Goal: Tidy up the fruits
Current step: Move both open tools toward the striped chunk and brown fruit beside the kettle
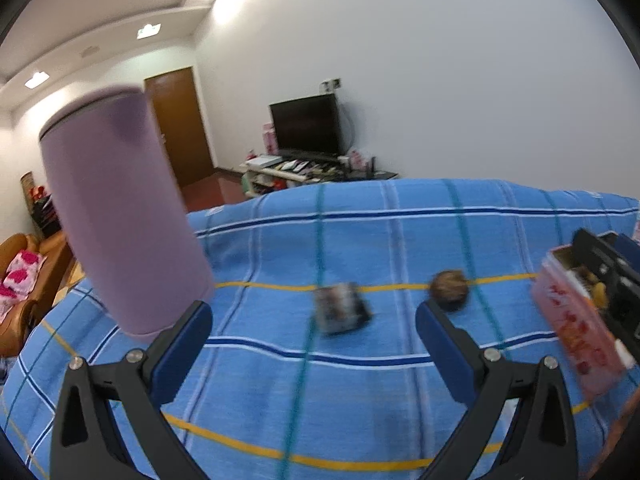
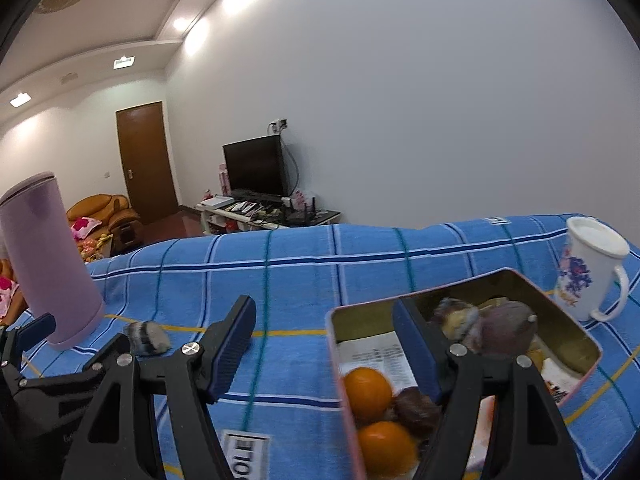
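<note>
Covering the whole work surface is a blue plaid cloth with white, navy, teal and yellow lines; every item below is placed relative to the pink rectangular tin that stands open on it. Inside the tin: two oranges at its near end, a dark brown fruit just beside them, a purplish round fruit and a blurred mottled piece toward its far end, with printed paper showing on the tin's floor. Right gripper: jaws parted, one blue pad over the tin's interior and the other outside its left wall; whether either pad touches the wall cannot be told. Left gripper: jaws spread wide, nothing between them, hovering over the cloth to the left of the tin. Left of the tin, loose on the cloth: a round brown fruit, then a small dark mottled object, too blurred to identify. Farther left of the tin: an upright lilac cylindrical flask. Right of the tin, just beside its far corner: a white floral mug with a lid. Beyond the tin, off the cloth: a television on a low stand, a brown door and an orange armchair.
</note>
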The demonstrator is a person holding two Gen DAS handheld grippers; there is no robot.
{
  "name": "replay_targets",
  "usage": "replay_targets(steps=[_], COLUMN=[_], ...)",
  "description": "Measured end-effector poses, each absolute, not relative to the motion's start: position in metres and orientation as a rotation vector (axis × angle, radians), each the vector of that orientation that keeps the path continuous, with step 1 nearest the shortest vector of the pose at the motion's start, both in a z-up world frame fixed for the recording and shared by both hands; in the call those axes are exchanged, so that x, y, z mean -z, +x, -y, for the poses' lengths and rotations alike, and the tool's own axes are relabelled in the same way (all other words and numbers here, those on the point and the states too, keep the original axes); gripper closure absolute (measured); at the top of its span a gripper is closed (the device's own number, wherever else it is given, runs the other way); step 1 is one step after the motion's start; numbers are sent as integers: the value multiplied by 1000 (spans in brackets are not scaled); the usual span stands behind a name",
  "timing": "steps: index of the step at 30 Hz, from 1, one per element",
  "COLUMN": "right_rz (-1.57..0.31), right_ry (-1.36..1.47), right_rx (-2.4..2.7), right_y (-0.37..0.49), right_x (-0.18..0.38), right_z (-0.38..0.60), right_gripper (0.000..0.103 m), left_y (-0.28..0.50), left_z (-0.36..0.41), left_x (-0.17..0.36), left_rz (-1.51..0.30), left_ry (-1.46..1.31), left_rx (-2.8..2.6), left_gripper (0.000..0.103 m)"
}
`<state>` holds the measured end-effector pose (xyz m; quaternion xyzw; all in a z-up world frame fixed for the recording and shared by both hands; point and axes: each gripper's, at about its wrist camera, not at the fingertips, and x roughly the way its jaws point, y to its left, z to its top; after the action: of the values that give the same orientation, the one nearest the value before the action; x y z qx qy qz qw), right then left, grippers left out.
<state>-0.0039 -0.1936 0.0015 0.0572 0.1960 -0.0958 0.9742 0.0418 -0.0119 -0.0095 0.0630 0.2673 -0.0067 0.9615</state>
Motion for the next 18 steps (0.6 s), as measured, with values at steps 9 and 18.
replay_targets(steps=[9, 18], right_rz=[-472, -691], right_ry=[85, 52], right_rx=[114, 35], right_y=[25, 80], right_x=[3, 26], right_z=[156, 128], right_gripper=[31, 31], left_y=[61, 78], left_z=[-36, -70], left_x=[15, 26], left_rz=[-596, -668], left_ry=[82, -12], left_rx=[-73, -139], left_gripper=[0, 0])
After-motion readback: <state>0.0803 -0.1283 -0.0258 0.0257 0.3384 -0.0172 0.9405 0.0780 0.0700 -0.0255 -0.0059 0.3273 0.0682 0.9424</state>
